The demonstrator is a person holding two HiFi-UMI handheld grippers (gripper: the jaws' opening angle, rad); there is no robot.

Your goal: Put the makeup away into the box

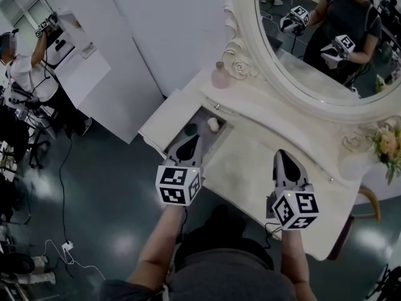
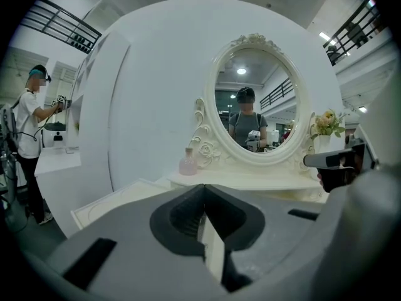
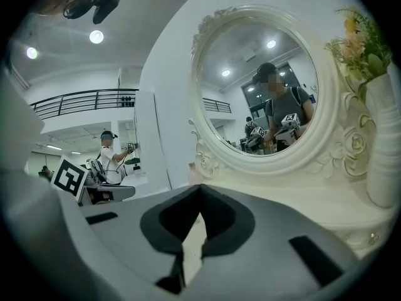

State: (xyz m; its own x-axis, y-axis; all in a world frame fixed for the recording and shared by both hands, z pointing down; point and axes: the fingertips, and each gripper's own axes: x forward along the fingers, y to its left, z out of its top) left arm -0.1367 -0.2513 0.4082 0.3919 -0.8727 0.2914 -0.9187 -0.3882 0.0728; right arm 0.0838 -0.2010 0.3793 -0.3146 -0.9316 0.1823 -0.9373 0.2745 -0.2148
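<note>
A cream dressing table (image 1: 263, 168) with an oval mirror (image 1: 326, 36) fills the head view. Its left drawer (image 1: 202, 114) stands open, with a dark round item (image 1: 190, 129) and a small beige bottle (image 1: 213, 124) inside. A pink bottle (image 1: 220, 75) (image 2: 188, 162) stands on the tabletop by the mirror frame. My left gripper (image 1: 194, 139) (image 2: 203, 187) hovers over the drawer's near end, shut and empty. Over the tabletop further right, my right gripper (image 1: 282, 153) (image 3: 200, 187) has its tips together with nothing between them.
A vase of flowers (image 1: 385, 146) (image 3: 379, 149) stands at the table's right end. A white partition (image 1: 125, 49) rises to the left of the table. Another person (image 1: 25, 74) works at a counter far left, and cables (image 1: 66, 246) lie on the dark floor.
</note>
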